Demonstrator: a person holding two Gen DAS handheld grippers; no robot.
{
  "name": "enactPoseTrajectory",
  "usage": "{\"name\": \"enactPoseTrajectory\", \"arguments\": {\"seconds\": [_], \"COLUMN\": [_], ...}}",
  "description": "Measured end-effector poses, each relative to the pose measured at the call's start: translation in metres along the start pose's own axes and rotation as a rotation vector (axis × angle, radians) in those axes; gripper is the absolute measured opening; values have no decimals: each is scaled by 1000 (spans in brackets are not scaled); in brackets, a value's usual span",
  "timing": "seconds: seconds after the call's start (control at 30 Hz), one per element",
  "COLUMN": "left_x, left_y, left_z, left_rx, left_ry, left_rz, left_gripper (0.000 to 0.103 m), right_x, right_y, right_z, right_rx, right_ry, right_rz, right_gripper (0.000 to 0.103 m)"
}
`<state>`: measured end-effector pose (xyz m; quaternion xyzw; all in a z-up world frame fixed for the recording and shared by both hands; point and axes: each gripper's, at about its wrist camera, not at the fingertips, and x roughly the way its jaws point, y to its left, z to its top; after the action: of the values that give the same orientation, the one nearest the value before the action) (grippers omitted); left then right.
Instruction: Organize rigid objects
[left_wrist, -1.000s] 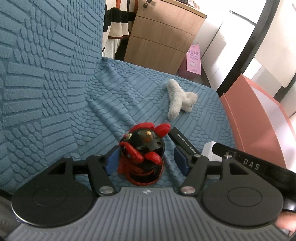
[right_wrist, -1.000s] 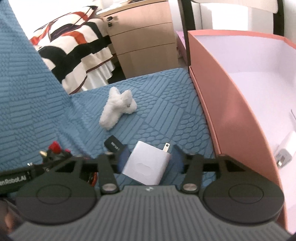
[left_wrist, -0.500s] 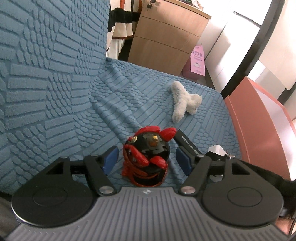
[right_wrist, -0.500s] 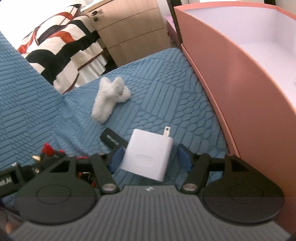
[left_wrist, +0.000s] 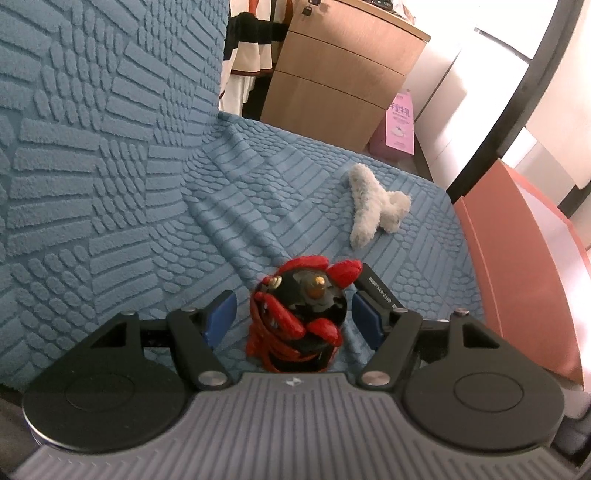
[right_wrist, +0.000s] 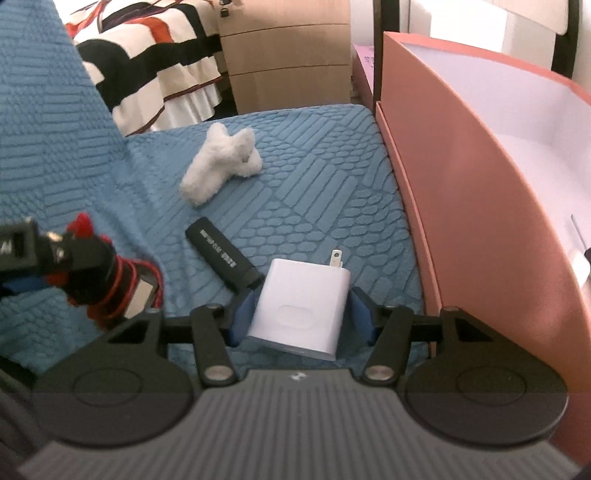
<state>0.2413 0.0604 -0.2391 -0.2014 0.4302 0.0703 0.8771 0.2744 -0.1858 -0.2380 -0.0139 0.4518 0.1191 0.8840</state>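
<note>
A black-and-red figurine (left_wrist: 299, 314) is seen standing upright on the blue textured sofa cover (left_wrist: 147, 206), between the blue pads of the left gripper (left_wrist: 293, 314). The jaws are spread, with a gap left on each side of the figurine, so nothing is clamped. Just behind the figurine a black stick (left_wrist: 376, 291) with white lettering is partly hidden by the right pad.

In the right wrist view a white charger (right_wrist: 301, 308) with its prongs pointing away is framed by the right gripper (right_wrist: 299, 314). Its left edge is met by the left pad, while a narrow gap is seen at the right pad, so the jaws are apart and the charger is not gripped. The black stick (right_wrist: 221, 254) is laid flat just left of the charger, and the figurine (right_wrist: 96, 269) is seen at the far left. A white plush (right_wrist: 221, 162) is seen farther back on the cover. The pink box (right_wrist: 480, 192) is set beside the sofa on the right.
</note>
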Motion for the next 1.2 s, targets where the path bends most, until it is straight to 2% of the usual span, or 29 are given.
{"name": "enactPoseTrajectory", "arguments": {"seconds": [0.2,0.33,0.53,0.67,0.73,0.77,0.8,0.83,0.93,1.03,1.1,1.2], "left_x": [7,9,2,-8,-16,-20,-24,-28,-32,-28,-24,-21], "left_y": [-1,-1,-6,-11,-16,-18,-20,-23,-28,-29,-26,-22], "left_z": [-1,-4,-4,-1,0,0,0,0,-4,-12,-18,-24], "left_rx": [12,-6,10,0,7,8,10,13,22,29,20,14], "left_ry": [-1,-9,-29,-24,-27,-30,-31,-30,-25,-17,-6,-2], "left_rz": [10,3,11,-14,-29,-40,-48,-53,-68,-58,-57,-51], "left_gripper": [73,65,64,64,64,64,64,64,64,64,64,64], "right_x": [-2,-4,-13,-21,-29,-34,-37,-40,-42,-30,-29,-33], "right_y": [1,0,-3,-4,-4,-3,-3,-3,-7,-10,-6,-5], "right_z": [0,-1,-3,-1,1,2,4,6,11,8,2,-2], "right_rx": [-21,-12,-17,-36,-52,-64,-72,-72,-47,-43,-83,-74], "right_ry": [1,11,12,9,-3,-14,-17,-14,-12,20,9,-3], "right_rz": [1,16,33,41,42,33,39,46,29,53,56,89], "right_gripper": [59,59,58,57,51,31,23,20,21,21,21,22]}}
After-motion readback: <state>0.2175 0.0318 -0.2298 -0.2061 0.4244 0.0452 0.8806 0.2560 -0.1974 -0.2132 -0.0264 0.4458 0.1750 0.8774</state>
